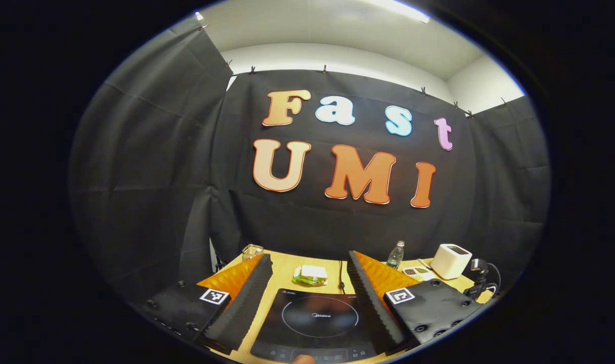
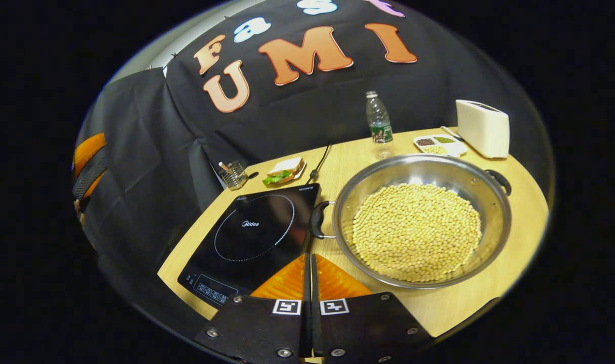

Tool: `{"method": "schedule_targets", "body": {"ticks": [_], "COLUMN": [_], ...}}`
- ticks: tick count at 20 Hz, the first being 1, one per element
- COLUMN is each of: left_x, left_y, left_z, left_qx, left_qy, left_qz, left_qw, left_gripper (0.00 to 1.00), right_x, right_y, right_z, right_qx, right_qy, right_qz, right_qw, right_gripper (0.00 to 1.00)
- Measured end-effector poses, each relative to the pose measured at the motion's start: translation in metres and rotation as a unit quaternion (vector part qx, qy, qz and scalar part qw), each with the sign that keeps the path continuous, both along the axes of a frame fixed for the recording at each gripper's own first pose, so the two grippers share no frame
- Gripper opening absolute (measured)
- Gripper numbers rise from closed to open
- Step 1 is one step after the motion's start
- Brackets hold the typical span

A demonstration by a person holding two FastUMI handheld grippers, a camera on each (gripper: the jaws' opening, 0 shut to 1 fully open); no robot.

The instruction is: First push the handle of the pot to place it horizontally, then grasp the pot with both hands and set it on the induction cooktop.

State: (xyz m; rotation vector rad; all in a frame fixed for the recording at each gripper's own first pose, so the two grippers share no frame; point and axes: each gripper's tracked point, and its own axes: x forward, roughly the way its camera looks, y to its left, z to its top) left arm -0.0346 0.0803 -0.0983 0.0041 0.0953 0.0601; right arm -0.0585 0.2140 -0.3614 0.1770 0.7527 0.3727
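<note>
Fingers of the right gripper [image 2: 310,263] were seen pressed together with nothing between them, hovering above the table's near edge, just short of the pot's near handle [image 2: 316,220]. The left gripper [image 1: 307,275] was held spread wide and empty, framing the induction cooktop [image 1: 317,323] below it. The pot [image 2: 421,227], filled with pale beans [image 2: 416,230], was found standing on the table [image 2: 510,263] directly beside the cooktop, its near handle touching or overhanging the cooktop's edge and its far handle [image 2: 499,181] pointing away toward the toaster [image 2: 482,127]. The handle-pushing step was judged to be in hand, or barely begun; a sideways nudge on a handle was called for next, to turn the pot. Open table was left in front of the pot, while the bottle [image 2: 379,124] and small tray [image 2: 439,144] stood near behind it.
</note>
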Motion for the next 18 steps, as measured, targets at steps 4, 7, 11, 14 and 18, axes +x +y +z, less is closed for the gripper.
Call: {"method": "schedule_targets", "body": {"ticks": [4,7,11,14,18], "left_x": [0.002,0.005,0.015,0.024,0.038], "left_y": [-0.025,-0.058,-0.091,-0.113,-0.145], "left_z": [-0.012,-0.027,-0.054,-0.08,-0.119], "left_qx": [-0.004,-0.032,-0.054,-0.058,-0.06], "left_qy": [0.0,0.002,0.011,0.032,0.073], "left_qz": [-0.008,-0.034,-0.055,-0.065,-0.087], "left_qw": [1.0,0.999,0.997,0.996,0.992], "left_gripper": [0.98,0.97,0.97,0.98,0.97], "right_x": [0.009,0.019,0.03,0.039,0.053], "right_y": [-0.048,-0.084,-0.131,-0.163,-0.2], "right_z": [0.025,0.04,0.045,0.048,0.051], "right_qx": [-0.008,-0.011,-0.024,-0.031,-0.04], "right_qy": [-0.035,-0.056,-0.068,-0.076,-0.092], "right_qz": [-0.034,-0.064,-0.096,-0.121,-0.158], "right_qw": [0.999,0.996,0.993,0.989,0.982], "right_gripper": [0.0,0.0,0.0,0.02,0.32]}}
